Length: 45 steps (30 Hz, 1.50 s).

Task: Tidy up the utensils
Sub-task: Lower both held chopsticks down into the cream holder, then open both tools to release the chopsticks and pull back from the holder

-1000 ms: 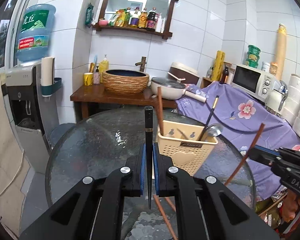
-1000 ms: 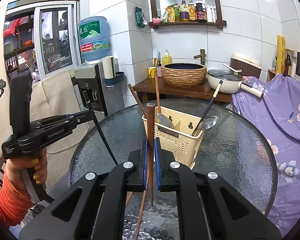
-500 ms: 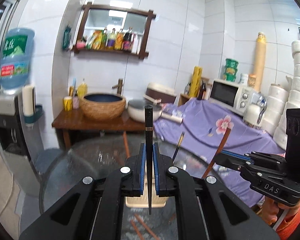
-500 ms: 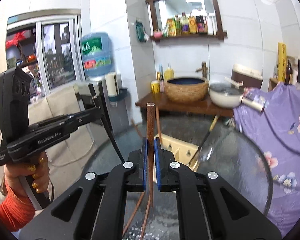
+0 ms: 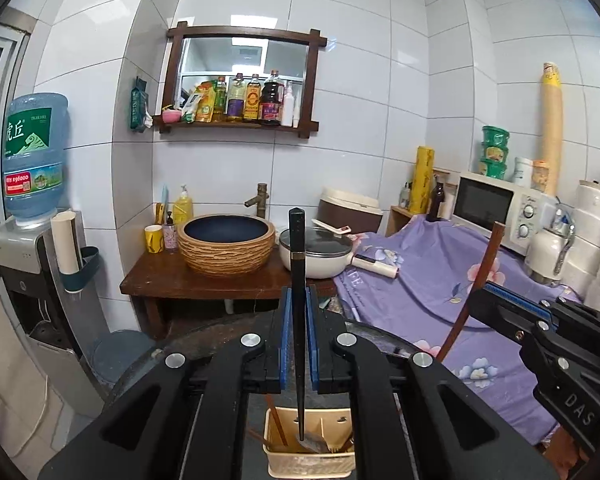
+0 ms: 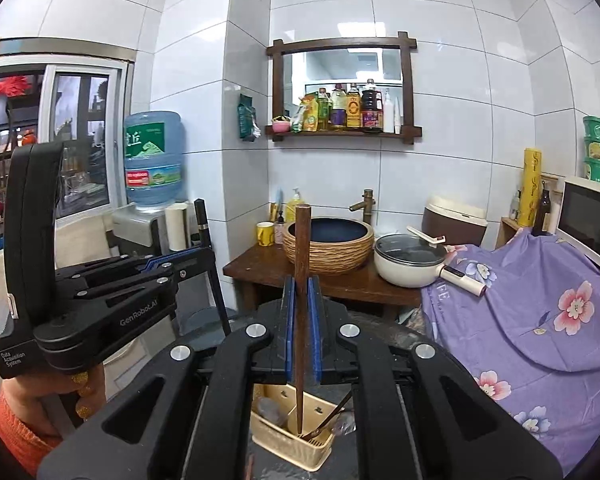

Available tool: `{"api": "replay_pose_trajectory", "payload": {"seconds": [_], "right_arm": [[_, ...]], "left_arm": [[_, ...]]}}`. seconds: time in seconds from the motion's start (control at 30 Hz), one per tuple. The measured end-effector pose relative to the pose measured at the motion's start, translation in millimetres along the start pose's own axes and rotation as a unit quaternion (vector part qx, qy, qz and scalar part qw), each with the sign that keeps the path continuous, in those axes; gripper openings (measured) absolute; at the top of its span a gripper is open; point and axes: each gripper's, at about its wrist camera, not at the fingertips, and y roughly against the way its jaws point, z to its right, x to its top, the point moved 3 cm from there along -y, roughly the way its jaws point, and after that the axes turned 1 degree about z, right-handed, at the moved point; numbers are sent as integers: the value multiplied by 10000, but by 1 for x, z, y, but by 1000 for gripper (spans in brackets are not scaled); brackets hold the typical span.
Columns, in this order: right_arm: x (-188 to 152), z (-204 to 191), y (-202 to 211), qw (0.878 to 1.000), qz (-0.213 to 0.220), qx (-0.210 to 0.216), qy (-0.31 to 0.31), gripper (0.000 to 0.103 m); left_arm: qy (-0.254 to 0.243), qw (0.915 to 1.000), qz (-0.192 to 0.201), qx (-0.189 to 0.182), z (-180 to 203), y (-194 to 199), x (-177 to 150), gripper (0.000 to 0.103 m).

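My left gripper (image 5: 298,320) is shut on a black chopstick (image 5: 297,264) held upright, its lower tip over the cream utensil basket (image 5: 312,462) below. My right gripper (image 6: 301,320) is shut on a brown wooden chopstick (image 6: 302,248), also upright, its lower tip inside the basket (image 6: 284,446). The basket holds other chopsticks and a spoon (image 6: 326,426). The right gripper also shows at the right of the left wrist view (image 5: 480,300) with its brown chopstick (image 5: 486,268). The left gripper shows at the left of the right wrist view (image 6: 204,258).
The basket stands on a round glass table (image 5: 380,336). Behind it are a wooden stand (image 5: 172,278) with a woven basin (image 5: 228,248) and a white pot (image 5: 320,254), a purple flowered cloth (image 5: 440,280), a microwave (image 5: 496,208) and a water dispenser (image 5: 28,248).
Both grippers have risen and come over the basket, which has dropped from mid-frame to the bottom of both views. Each chopstick now hangs with its tip at the basket.
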Motion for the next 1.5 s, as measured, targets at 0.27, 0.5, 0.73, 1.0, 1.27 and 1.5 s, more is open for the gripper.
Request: {"api": "replay_pose_trajectory", "payload": {"seconds": [0.27,0.5,0.73,1.0,1.27,1.5], "right_arm": [[-54,11,-49,9995,-186,-230,-77,8],[-103,17,-77,9972,-672,-242,-241,8],[-121,23,-87,9951,-886,-232,-377,8],[-123,35,-58,9969,-499,-358,-488,66],[-171,31,-11,9949,-915,-341,-235,74],[-256,10,-4,9846,-1694,-416,81,75]], "left_arm": [[54,9990,-381,223,-9,-50,-43,7],[38,9963,-843,163,-10,-70,-87,7],[3,9931,-1162,127,-11,-81,-113,7],[22,9965,-830,-87,-10,-46,-109,43],[153,9977,-632,-192,-23,27,-157,88],[234,9787,-2020,285,-50,19,-260,64]]}}
